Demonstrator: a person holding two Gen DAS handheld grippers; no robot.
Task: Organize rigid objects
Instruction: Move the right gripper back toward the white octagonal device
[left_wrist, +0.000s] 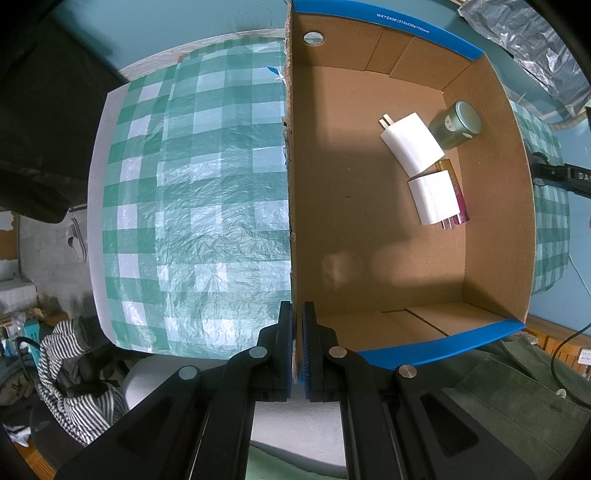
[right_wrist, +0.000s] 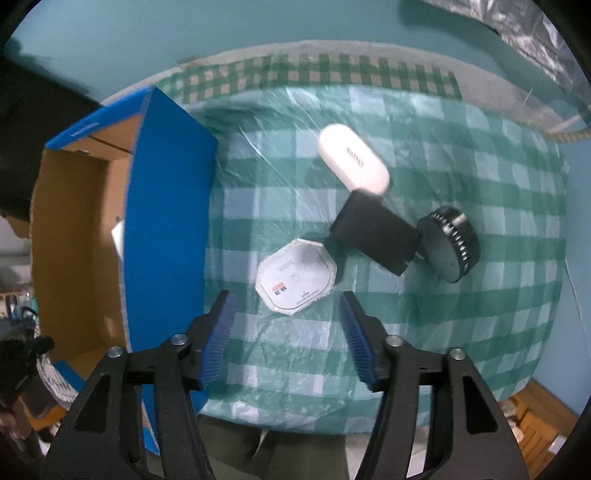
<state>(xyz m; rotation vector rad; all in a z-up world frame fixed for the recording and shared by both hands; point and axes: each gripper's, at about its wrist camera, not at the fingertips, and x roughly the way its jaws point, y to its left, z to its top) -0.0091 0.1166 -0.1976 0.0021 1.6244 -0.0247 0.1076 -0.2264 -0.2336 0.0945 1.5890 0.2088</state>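
Note:
My left gripper (left_wrist: 297, 354) is shut on the near left wall of the cardboard box (left_wrist: 290, 184). Inside the box lie two white chargers (left_wrist: 412, 142) (left_wrist: 434, 197), a green tin (left_wrist: 456, 123) and a gold and pink item (left_wrist: 458, 195) under one charger. My right gripper (right_wrist: 290, 336) is open and empty, just short of a white octagonal device (right_wrist: 295, 275) on the checked cloth. Beyond it lie a black block (right_wrist: 376, 232), a black round cap (right_wrist: 448, 247) and a white oblong case (right_wrist: 352, 158). The box's blue side (right_wrist: 166, 221) stands to the left.
A green and white checked cloth (left_wrist: 192, 206) covers the table. Its near edge (right_wrist: 295, 421) lies close below my right gripper. A striped cloth (left_wrist: 74, 369) and clutter lie off the table at the lower left. A silver sheet (right_wrist: 517, 40) hangs at the far right.

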